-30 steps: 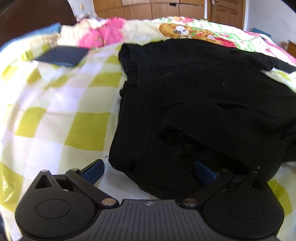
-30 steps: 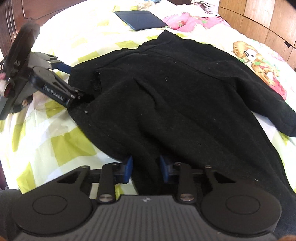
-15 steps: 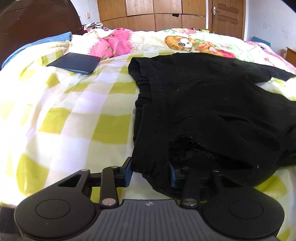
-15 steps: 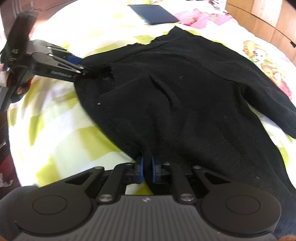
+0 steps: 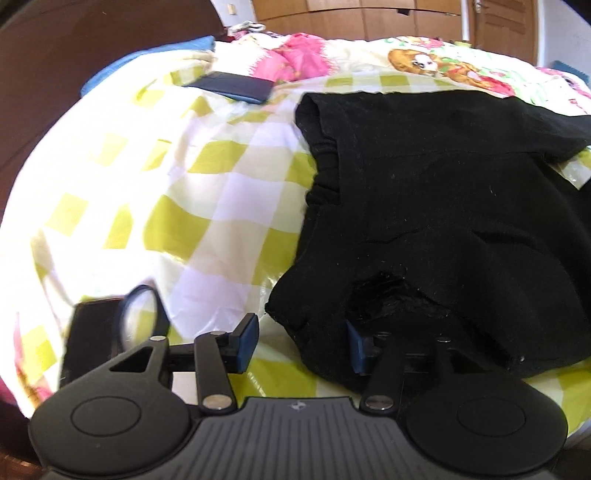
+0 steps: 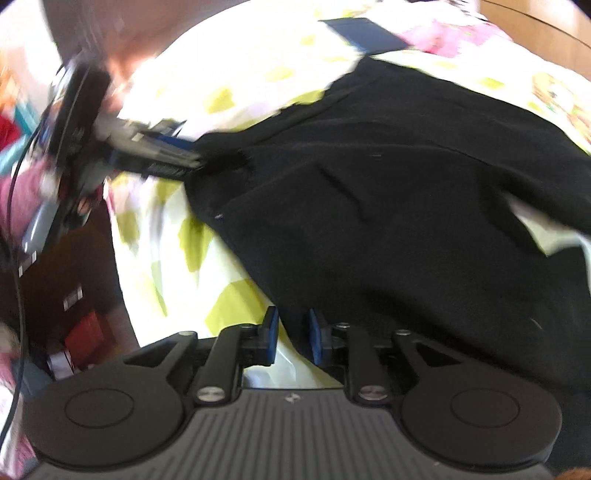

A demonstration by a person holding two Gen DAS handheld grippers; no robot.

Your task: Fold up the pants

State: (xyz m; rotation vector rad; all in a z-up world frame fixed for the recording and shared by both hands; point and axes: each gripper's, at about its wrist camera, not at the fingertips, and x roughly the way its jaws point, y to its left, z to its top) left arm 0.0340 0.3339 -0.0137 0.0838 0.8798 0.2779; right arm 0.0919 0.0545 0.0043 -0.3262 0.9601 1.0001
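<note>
The black pants (image 5: 443,206) lie bunched on the yellow-checked bedsheet (image 5: 207,199); they fill the right of both views (image 6: 406,206). My left gripper (image 5: 301,345) is open at the pants' near corner. Its left finger is bare, and its right finger is partly under the cloth edge. It also shows blurred in the right wrist view (image 6: 173,162), touching the pants' corner. My right gripper (image 6: 291,334) is open a little at the pants' near edge, with the cloth just beside its right finger.
A dark blue flat case (image 5: 232,85) lies on the bed beyond the pants. A phone with a ring holder (image 5: 96,332) lies at the near left. A pink cloth (image 5: 295,59) and wooden cupboards (image 5: 354,14) lie beyond. The bed edge drops off at the left (image 6: 110,280).
Both grippers were shut on the pants' edge half a second ago and have opened, letting go of the cloth. The views have shifted back and left; the right view is blurred by motion.
</note>
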